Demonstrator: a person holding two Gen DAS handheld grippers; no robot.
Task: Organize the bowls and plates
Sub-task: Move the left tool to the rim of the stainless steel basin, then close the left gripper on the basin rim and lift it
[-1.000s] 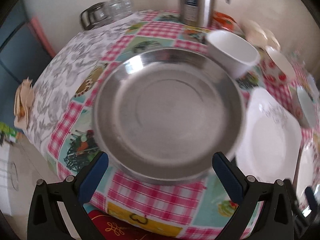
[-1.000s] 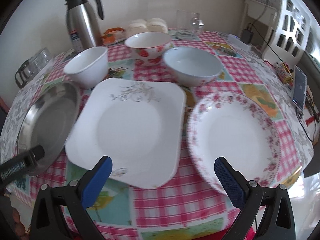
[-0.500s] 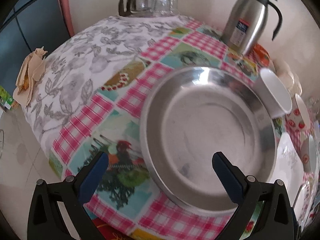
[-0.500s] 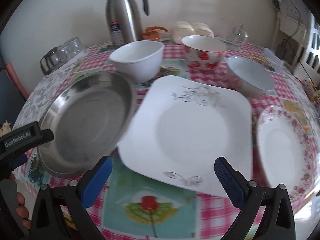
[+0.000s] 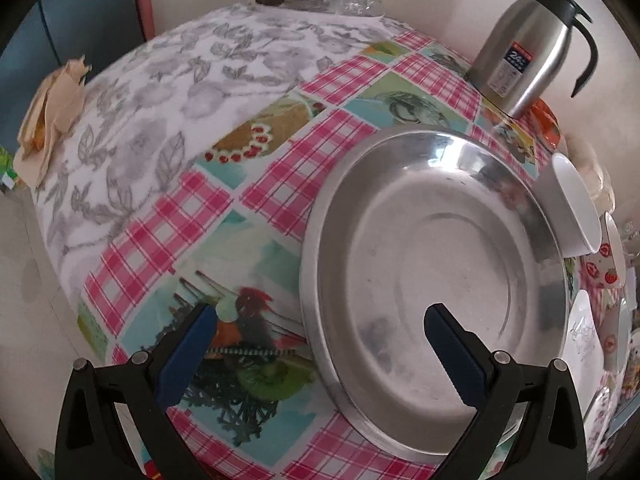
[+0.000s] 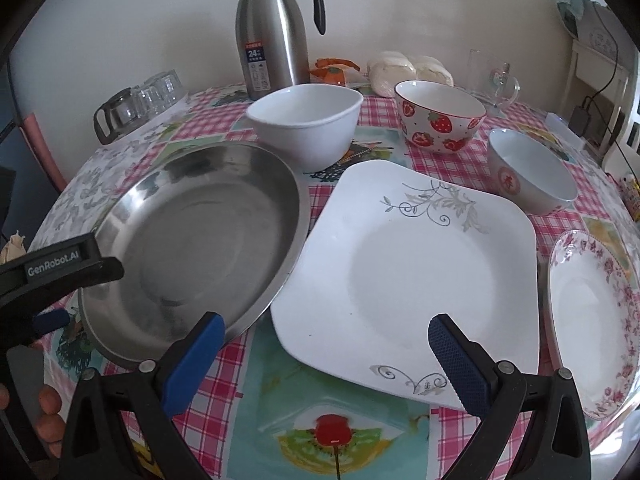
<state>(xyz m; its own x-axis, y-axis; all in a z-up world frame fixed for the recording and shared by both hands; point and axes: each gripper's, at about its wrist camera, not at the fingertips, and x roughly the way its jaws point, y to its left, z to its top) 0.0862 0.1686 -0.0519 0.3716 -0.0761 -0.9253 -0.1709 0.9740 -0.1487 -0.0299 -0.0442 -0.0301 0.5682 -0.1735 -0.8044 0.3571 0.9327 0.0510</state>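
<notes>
A steel plate (image 5: 436, 276) lies on the table's left side; it also shows in the right wrist view (image 6: 192, 240). My left gripper (image 5: 320, 320) is open, its jaws straddling the plate's near left rim. A square white plate (image 6: 412, 272) lies beside it, and a round floral plate (image 6: 588, 320) at the right. Behind them stand a white bowl (image 6: 304, 120), a strawberry bowl (image 6: 440, 116) and a pale blue bowl (image 6: 532, 176). My right gripper (image 6: 324, 328) is open over the square plate's near left corner.
A steel thermos jug (image 6: 276, 36) stands at the back. Glass cups (image 6: 140, 100) sit at the back left, a glass mug (image 6: 496, 80) at the back right. The table's front edge runs just below both grippers. A crumpled cloth (image 5: 52, 108) hangs at the left edge.
My left gripper has swung left, so the steel plate now sits right of its centre. My right gripper has shifted left from the floral plate toward the square plate and come closer.
</notes>
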